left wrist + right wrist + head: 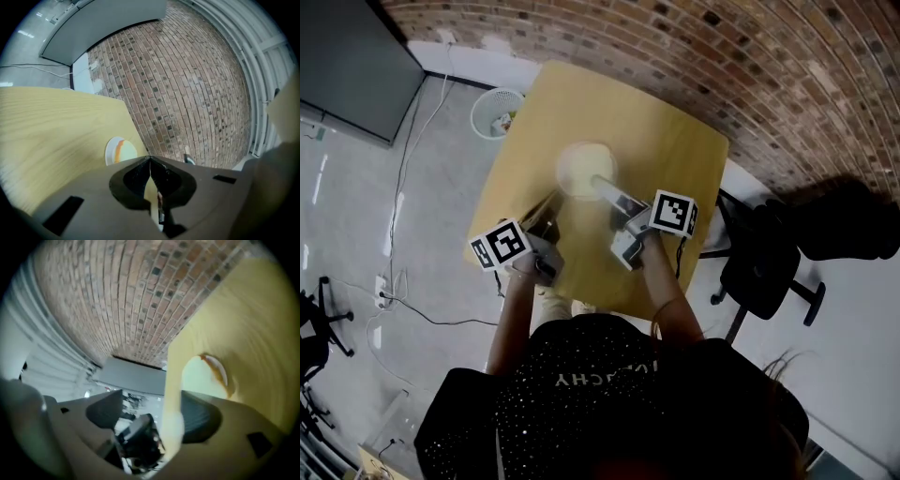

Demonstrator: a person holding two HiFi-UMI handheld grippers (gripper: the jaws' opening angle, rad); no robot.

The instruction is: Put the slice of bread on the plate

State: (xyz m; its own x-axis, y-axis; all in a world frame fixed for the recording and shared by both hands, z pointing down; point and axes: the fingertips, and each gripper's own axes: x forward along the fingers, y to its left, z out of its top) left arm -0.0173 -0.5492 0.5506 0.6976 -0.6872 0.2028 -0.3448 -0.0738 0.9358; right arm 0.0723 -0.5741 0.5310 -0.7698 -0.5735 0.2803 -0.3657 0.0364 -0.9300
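Likely soft, light bread slice [125, 150] on plate [108, 153]; best nipped gently by the edge; left gripper [150, 161] closed, right gripper [154, 413] parted, both empty

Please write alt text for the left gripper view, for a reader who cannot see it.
The left gripper, jaws together and empty, points over a yellow table toward a white plate holding the bread. A brick wall stands behind.

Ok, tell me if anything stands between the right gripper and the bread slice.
Nothing visible does. The bread slice already lies on the plate, and only bare table shows between it and the right gripper, whose jaws stand open and empty.
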